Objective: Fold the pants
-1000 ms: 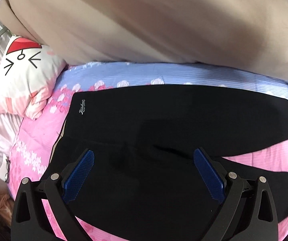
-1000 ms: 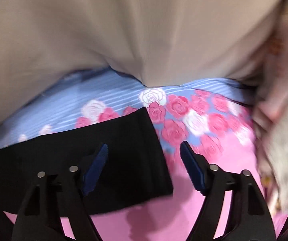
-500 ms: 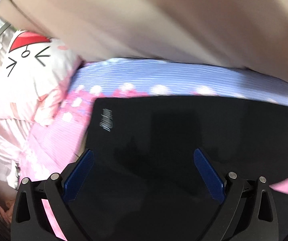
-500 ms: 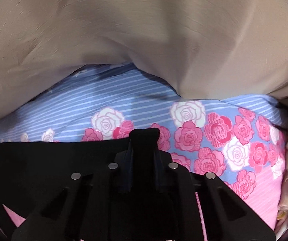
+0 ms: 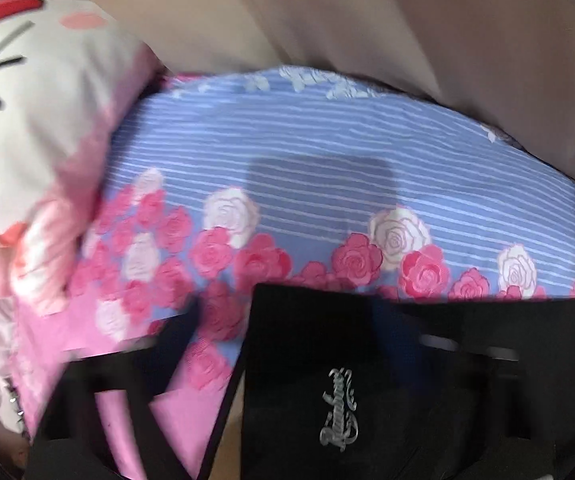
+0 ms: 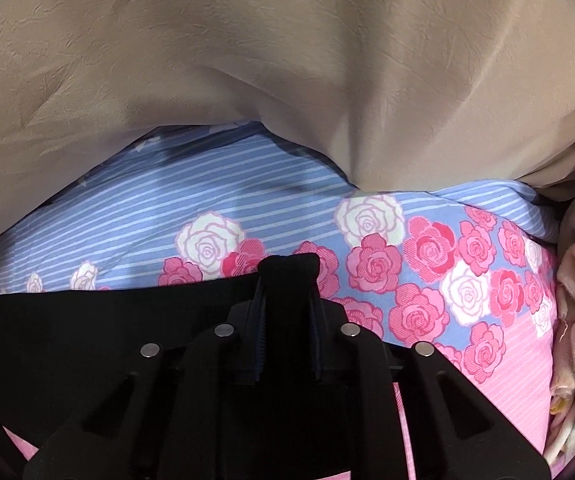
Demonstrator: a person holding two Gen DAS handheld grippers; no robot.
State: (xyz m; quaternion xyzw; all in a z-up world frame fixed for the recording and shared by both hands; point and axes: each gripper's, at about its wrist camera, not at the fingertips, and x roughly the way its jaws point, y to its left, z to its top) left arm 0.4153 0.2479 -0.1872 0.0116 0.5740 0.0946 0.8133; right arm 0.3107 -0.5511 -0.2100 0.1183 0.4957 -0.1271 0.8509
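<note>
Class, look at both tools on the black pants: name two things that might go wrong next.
1. The right tool pinches only a small bunch of the pants near the edge; it may slip out when lifted.
2. The left tool is blurred and closing, with the pants' corner between its jaws; it may catch the flowered sheet too.

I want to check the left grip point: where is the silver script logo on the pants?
In the left wrist view the silver script logo sits low and centre on the black pants, near their left edge, just below the rose-print bedsheet.
</note>
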